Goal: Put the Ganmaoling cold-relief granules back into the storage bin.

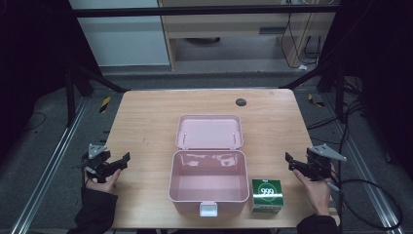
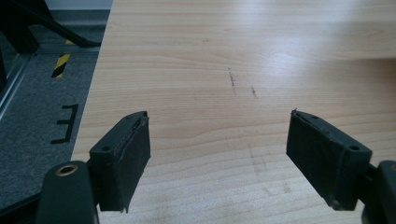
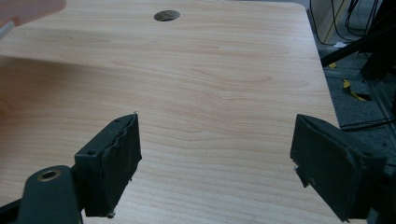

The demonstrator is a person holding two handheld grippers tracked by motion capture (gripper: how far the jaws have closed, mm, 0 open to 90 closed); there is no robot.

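The pink storage box (image 1: 208,183) is sitting open at the centre of the bench (image 1: 146,122), its lid (image 1: 209,131) lying flat toward twelve o'clock and its white latch (image 1: 208,209) facing six o'clock. The interior appears bare.

A green carton (image 1: 267,195) is standing just beside the box's right wall, at roughly five o'clock on the bench. White numerals reading "999" are showing on its top face; the smaller print is too fine to read.

The right gripper (image 1: 290,161) is hovering near the right bench edge with jaws spread wide and nothing between them. The carton is lying at about seven o'clock from it, near at hand. The carton looks close to square from above, so no long axis is governing the approach.

The left gripper (image 1: 125,158) is resting at the left bench edge, also spread wide and holding nothing, well apart from the carton with the box between them.

Judgement: the right gripper is the nearer one and better placed to take the carton and lower it into the box at its nine o'clock.
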